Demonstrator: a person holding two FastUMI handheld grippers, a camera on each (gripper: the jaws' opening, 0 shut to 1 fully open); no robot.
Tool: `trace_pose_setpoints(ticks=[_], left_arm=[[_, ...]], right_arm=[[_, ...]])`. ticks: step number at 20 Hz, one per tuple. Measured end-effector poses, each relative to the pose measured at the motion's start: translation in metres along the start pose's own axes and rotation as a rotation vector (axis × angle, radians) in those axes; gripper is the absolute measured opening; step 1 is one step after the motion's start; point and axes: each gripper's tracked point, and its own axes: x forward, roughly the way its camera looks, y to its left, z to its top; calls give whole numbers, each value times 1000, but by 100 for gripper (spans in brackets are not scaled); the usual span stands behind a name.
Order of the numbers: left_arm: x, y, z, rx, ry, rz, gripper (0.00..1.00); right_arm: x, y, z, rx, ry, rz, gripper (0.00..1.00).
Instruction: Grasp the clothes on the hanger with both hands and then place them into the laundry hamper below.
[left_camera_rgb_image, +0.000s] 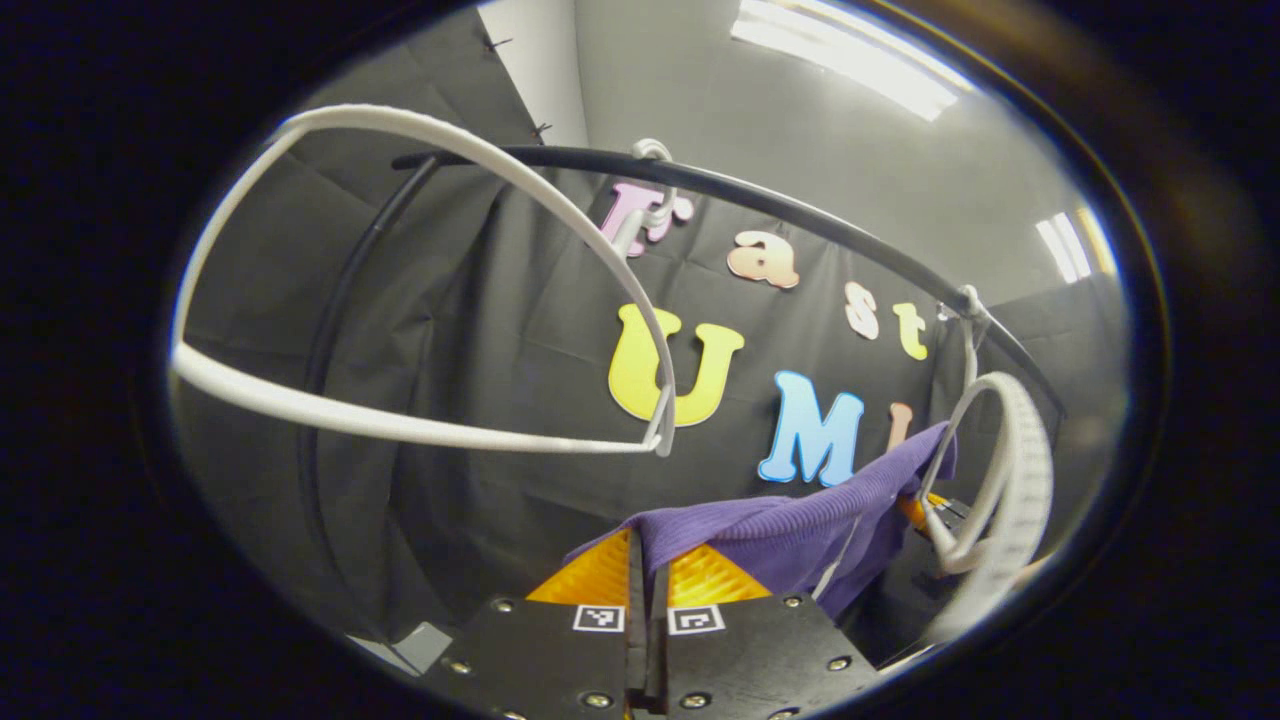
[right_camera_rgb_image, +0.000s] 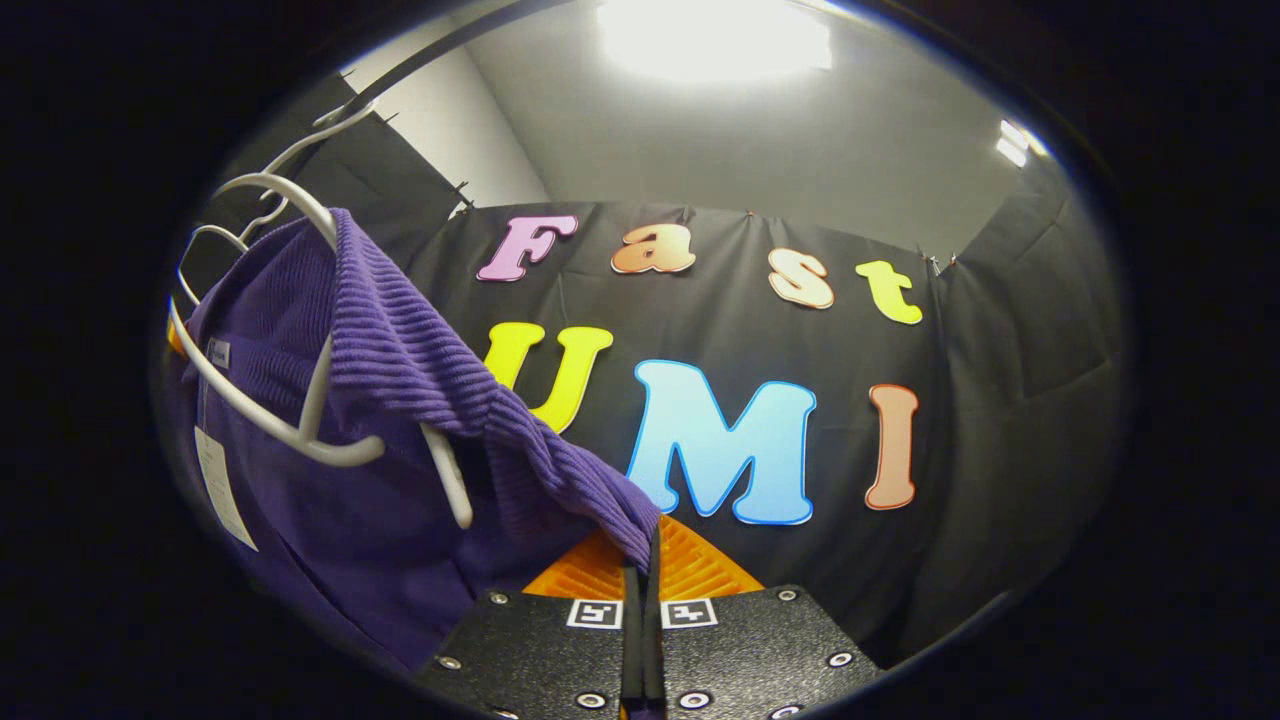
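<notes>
**Purple knit pinched at both ends, hanger inside it**

Purple ribbed fabric runs between the two claws. In the left gripper view the left claw (left_camera_rgb_image: 648, 560) has its fingers pressed together on one edge of the purple garment (left_camera_rgb_image: 800, 535), which drapes over the fingertips and stretches away to the right and farther off. At that far right end the cloth meets a white hanger (left_camera_rgb_image: 985, 480), whose hook goes up to the black rail (left_camera_rgb_image: 760, 200) overhead. A small orange patch shows where cloth and hanger meet; it may be the other claw, but it is too small and too hidden to tell. Nearer and to the left, an empty white hanger (left_camera_rgb_image: 400, 300) hangs from the same rail, its hook looped over the bar, well apart from the garment.

In the right gripper view the right claw (right_camera_rgb_image: 642, 555) is likewise pressed together, pinching a ribbed edge of the garment (right_camera_rgb_image: 420, 370) right at the fingertips. From there the cloth climbs up and to the left, over the shoulder of the white hanger (right_camera_rgb_image: 310, 400), whose arms show inside the folds. A white tag (right_camera_rgb_image: 222, 480) hangs on the inner side of the fabric at the far left. More white hanger hooks (right_camera_rgb_image: 290, 165) crowd at the upper left.
</notes>
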Motion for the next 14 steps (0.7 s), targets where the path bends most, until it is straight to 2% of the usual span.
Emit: trace_pose_setpoints(ticks=[4,5,6,7,9,12,13,14], left_arm=[[-16,-10,-16,-61,12,17,1],[-20,-14,-19,-59,9,22,5],[-23,-17,-24,-43,7,28,1],[-24,-26,-32,-33,17,23,5],[-19,-45,-52,-32,47,15,1],[-30,-59,-63,-74,36,33,5],[-40,-63,-63,-72,33,45,1],[-58,-64,-62,-67,36,51,1]], right_arm=[[-22,6,-18,-13,62,27,0],[-26,3,-15,10,61,22,0],[-28,-5,-12,22,56,-1,0],[-29,-17,-14,17,66,-29,0],[-36,-30,-33,23,125,-53,0],[-59,-29,-36,34,148,-37,0],[-68,-26,-32,25,142,-24,0],[-78,-21,-29,29,139,-7,0]])
